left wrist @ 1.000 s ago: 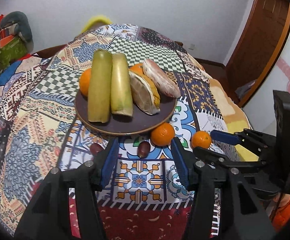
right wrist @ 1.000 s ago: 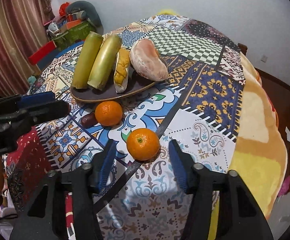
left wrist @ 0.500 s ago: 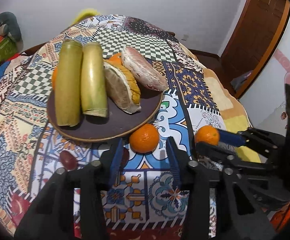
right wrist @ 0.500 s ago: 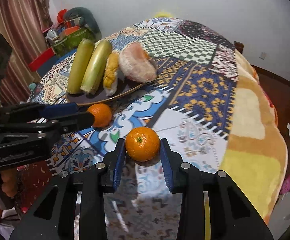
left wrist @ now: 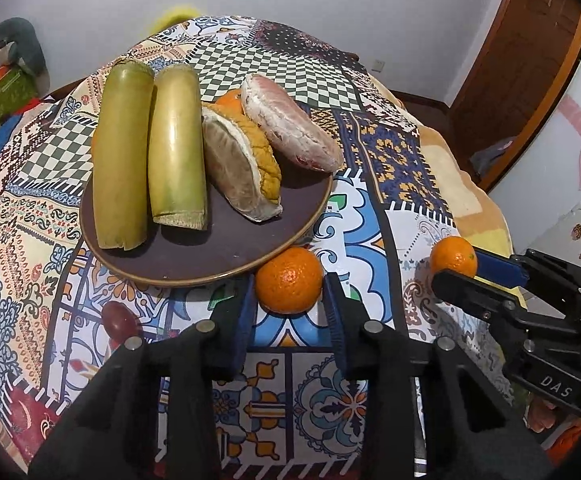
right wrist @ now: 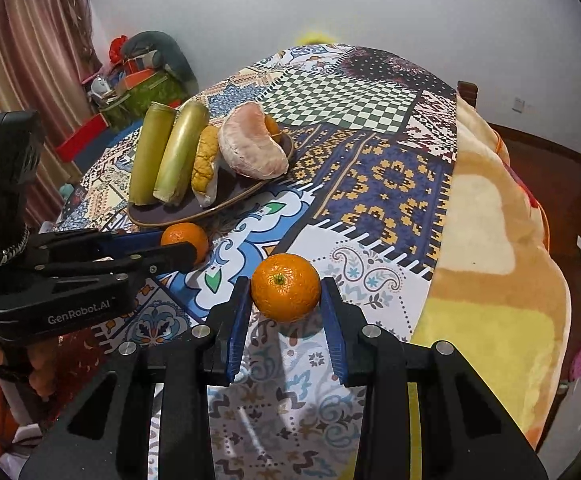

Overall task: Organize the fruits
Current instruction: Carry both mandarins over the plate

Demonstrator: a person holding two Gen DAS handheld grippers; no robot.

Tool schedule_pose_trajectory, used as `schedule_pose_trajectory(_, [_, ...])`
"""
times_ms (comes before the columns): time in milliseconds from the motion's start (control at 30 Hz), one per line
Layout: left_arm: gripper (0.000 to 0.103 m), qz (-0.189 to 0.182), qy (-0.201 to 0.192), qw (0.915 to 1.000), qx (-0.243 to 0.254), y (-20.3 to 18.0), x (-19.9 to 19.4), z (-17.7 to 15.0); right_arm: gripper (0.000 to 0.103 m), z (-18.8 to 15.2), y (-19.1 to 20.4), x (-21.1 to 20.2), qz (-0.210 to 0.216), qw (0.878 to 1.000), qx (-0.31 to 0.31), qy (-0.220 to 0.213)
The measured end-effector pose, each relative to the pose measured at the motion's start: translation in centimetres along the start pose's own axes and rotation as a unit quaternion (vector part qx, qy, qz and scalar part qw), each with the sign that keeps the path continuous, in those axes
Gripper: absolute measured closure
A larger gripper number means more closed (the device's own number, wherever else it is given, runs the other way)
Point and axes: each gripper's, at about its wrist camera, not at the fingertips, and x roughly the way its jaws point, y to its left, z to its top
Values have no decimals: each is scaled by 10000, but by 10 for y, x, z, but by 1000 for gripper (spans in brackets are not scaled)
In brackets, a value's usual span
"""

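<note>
Gripping one mandarin each, your two grippers sit low over the patterned tabletop (right wrist: 390, 168). Your right gripper (right wrist: 286, 300) has its blue-padded jaws clamped on the right mandarin (right wrist: 285, 293), one pad pressed to each side, stem end facing the camera; the fruit's shadow falls on the cloth just below it, and you cannot tell whether it touches the cloth. Your left gripper (left wrist: 289, 300) has its jaws drawn in against the left mandarin (left wrist: 289, 280), with both pads touching its flanks. This mandarin lies just beside the near rim of the brown plate (left wrist: 226, 256), at its front right edge.

Outward from the jaws, in the left wrist view, the plate carries two long yellow-green stalks (left wrist: 146, 152) lying side by side on its left half, a thick-peeled wedge of pomelo rind (left wrist: 242, 168) right of them, and a peeled pink pomelo segment (left wrist: 290, 128) at the far right, overhanging the rim. Another orange fruit (left wrist: 230, 100) shows behind the rind. A small dark red fruit (left wrist: 119, 320) lies on the cloth left of your left gripper, near the plate's front edge.

Each gripper appears in the other's view: your right gripper (left wrist: 456, 268) at the right edge, your left gripper (right wrist: 186, 246) at the left. A yellow blanket (right wrist: 490, 240) covers the tabletop's right side.
</note>
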Motion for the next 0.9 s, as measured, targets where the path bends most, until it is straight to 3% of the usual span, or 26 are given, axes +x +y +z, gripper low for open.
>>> schedule_pose_trajectory(367, [70,-83,-536,9984,-164,16,-46,1,71,14,13,-5,42,9998,-125,-169])
schedule_pose_trajectory(633, [70,316,-1052,9932,-385,56,-82,12,71,31,30,-3,88,9990,-272,-343])
schedule_pose_trajectory(900, [70,665,-1239,9881,-627,100,-94,18,71,50,50,6,164,9975,-494,-472])
